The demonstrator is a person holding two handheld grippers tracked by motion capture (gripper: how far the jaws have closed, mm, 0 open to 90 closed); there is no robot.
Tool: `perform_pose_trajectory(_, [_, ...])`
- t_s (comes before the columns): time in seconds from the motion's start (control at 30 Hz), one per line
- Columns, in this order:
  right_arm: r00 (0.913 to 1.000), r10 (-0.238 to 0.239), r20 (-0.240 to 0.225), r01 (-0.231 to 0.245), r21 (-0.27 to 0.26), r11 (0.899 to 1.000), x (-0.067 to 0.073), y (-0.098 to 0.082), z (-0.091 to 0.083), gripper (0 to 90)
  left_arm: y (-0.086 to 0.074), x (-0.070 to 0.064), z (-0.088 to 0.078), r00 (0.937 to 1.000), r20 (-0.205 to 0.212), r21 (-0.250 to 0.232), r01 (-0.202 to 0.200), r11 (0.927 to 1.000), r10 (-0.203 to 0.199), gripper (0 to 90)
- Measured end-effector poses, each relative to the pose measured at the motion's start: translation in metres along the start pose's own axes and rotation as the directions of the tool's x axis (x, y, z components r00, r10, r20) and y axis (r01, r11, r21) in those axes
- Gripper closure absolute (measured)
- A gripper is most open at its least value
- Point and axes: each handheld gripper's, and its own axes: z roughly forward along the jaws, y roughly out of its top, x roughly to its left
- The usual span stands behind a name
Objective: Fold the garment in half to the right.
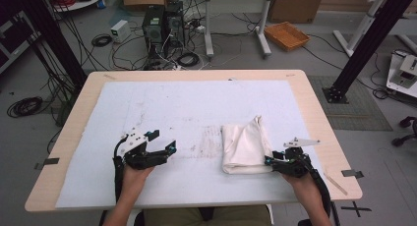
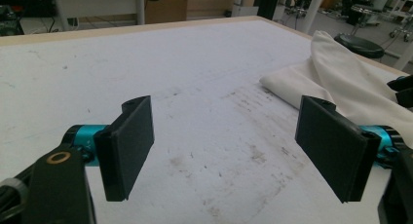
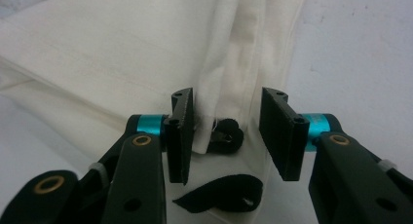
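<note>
A folded cream cloth [image 1: 244, 147] lies on the white mat [image 1: 187, 103] at the near right of the table. My right gripper [image 1: 272, 159] is at the cloth's near right corner. In the right gripper view its jaws [image 3: 226, 131] stand partly apart with a hanging fold of the cloth [image 3: 122, 63] between them, and the pads do not visibly press it. A black strap piece [image 3: 219, 192] lies just below the jaws. My left gripper [image 1: 162, 141] is open over the bare mat left of the cloth, its pads wide apart [image 2: 234, 146] with nothing between them. The cloth [image 2: 331, 83] lies off to its right.
Brown smudges [image 1: 211, 140] mark the mat between the grippers. The wooden table rim [image 1: 314, 113] frames the mat, with tape pieces [image 1: 352, 173] near its edges. Beyond the table, computer towers [image 1: 162, 24], cables and an orange basket [image 1: 286, 35] sit on the floor.
</note>
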Motion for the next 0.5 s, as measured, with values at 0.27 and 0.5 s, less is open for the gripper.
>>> perform_pose_trajectory(0.27, [0.9977,-0.068,-0.003,0.068,-0.023,0.997,0.007,0.003,-0.006,80.0,-0.001,0.001,0.0,1.0,-0.006,0.004,0.005,1.0,-0.005,22.0])
perform_pose_trajectory(0.5, [0.9977,-0.067,-0.008,0.066,-0.057,0.996,0.006,0.005,-0.029,80.6,-0.001,0.002,-0.001,0.9999,-0.011,0.001,0.011,0.9999,-0.011,22.0])
